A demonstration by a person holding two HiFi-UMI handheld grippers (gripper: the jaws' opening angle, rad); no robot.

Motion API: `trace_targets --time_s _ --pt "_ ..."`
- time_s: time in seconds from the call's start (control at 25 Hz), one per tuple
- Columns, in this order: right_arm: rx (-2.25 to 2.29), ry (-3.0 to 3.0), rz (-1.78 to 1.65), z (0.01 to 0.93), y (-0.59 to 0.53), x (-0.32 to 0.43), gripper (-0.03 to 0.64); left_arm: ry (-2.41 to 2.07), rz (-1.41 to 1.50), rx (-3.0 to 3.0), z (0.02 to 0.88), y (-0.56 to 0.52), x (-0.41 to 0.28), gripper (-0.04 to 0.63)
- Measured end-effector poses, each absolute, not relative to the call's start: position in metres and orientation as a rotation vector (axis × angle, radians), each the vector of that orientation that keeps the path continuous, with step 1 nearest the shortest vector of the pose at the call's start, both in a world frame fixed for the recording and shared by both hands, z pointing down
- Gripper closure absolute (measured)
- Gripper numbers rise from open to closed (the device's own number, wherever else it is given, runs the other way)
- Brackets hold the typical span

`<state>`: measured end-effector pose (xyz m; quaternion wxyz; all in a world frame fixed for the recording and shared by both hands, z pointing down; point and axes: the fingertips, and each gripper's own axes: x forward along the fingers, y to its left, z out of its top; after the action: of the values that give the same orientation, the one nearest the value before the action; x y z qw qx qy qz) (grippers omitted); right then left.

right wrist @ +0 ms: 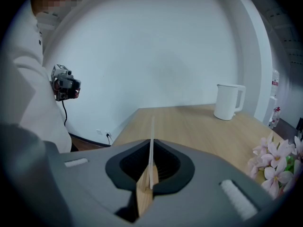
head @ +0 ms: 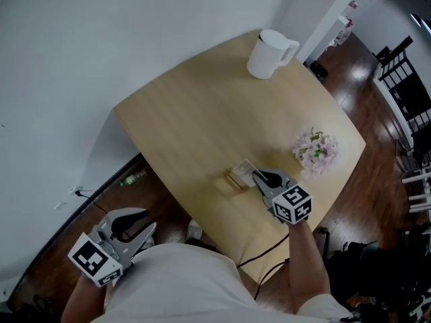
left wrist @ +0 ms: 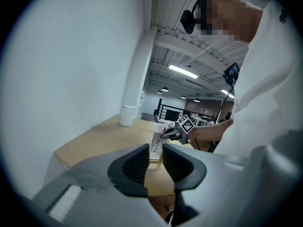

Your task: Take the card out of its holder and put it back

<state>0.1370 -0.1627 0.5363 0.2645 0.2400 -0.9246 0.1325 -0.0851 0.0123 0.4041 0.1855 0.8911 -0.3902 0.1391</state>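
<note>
Head view: flowers [head: 316, 150], holder [head: 236, 180], perhaps bottle [head: 133, 177]

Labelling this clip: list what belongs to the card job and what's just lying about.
Job: card, wooden holder, right claw, shut on the card.
Lying about: white kettle, pink flowers, left claw, open and empty.

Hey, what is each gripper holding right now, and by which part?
The right gripper has its jaws shut on the thin white card, pinching the end nearest the gripper. The left gripper holds nothing.
</note>
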Motion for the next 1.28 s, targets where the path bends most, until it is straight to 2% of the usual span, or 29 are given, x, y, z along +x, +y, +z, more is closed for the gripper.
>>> trace_targets --time_s 1.0,1.16,1.28 --pt "0.621 -2.46 0.403 0.592 -0.162 0.138 0.595 -1.138 0.401 2.475 0.404 0.023 -0.096 0.5" --pt "0.675 -2.438 0.371 0.589 -0.163 0.14 0.586 -1.135 0.396 2.478 0.403 0.029 -0.105 0.5" --pt "0.751 -2.435 0.363 0.58 -0.163 0.139 0.55 -1.119 0.394 2.488 0.402 0.033 -0.115 0.5"
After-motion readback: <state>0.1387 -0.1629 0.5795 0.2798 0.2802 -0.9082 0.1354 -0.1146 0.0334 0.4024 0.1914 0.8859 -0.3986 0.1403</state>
